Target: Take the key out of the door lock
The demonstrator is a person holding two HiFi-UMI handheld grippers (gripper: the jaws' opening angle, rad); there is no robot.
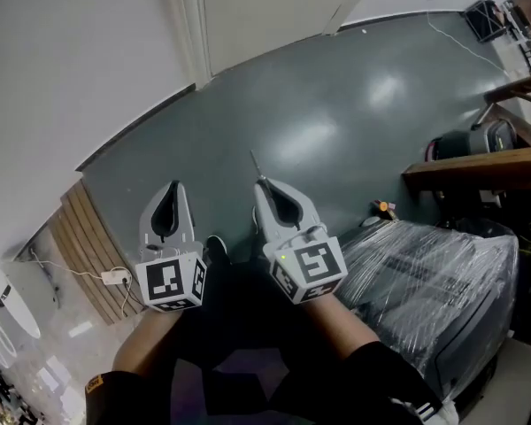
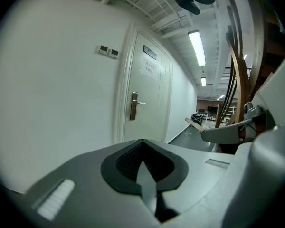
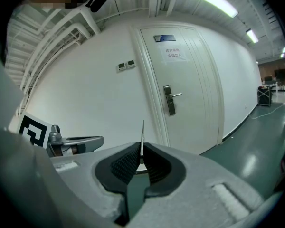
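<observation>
Though well apart from the door [image 3: 194, 80], holding key [image 3: 142, 136] blade-up in right gripper [image 3: 141, 159] jaws; left gripper [image 2: 143, 150] jaws together, empty.
Likely light, stiff, thin, slippery metal; best pinched flat across the head.

The light grey plastic left gripper [image 2: 142, 145] and right gripper [image 3: 141, 150] have black ribbed pads [image 3: 123, 164] and black-and-white square-patterned marker cubes [image 1: 173, 283]. There is a thin silvery metal key [image 3: 142, 133]. The glossy grey-green floor [image 1: 336, 104] fills mid-frame, with a plain white wall [image 1: 62, 51] upper left. The white panelled door [image 3: 194, 75] has a brass-toned handle plate [image 3: 169, 101]. Pale wooden slats [image 1: 80, 233] lie lower left.
</observation>
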